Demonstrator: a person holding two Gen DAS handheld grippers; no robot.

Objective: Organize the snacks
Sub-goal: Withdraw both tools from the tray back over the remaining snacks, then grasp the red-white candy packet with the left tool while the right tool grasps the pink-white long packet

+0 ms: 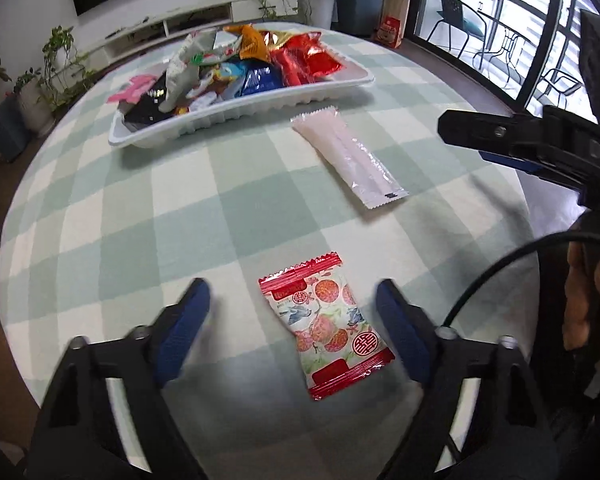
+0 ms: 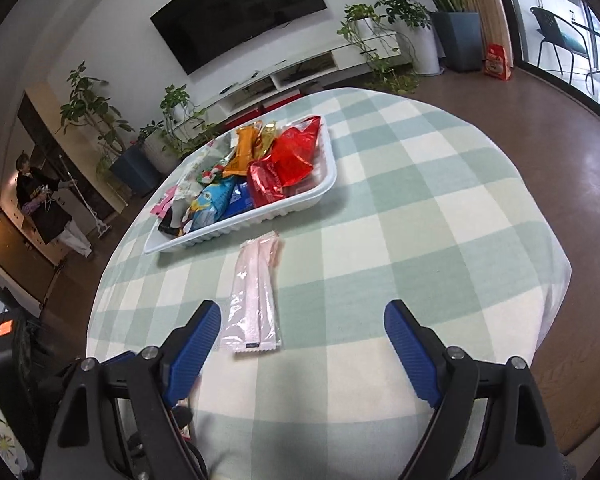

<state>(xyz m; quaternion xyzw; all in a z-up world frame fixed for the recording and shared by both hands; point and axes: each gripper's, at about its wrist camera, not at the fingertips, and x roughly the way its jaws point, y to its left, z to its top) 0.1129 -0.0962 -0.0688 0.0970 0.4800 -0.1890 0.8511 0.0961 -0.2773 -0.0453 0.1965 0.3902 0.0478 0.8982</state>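
hovering: left claw (image 1: 292, 300) spread over red-white packet (image 1: 326, 326) | right claw (image 2: 302, 326) spread, empty, beside pink sachet (image 2: 256, 300)

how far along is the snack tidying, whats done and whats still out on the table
Done: most snacks sit piled in the white tray. In hand: nothing; the left gripper is open around the red floral packet, not touching it, and the right gripper is open. Left: that packet and the long pink packet, both on the tablecloth.
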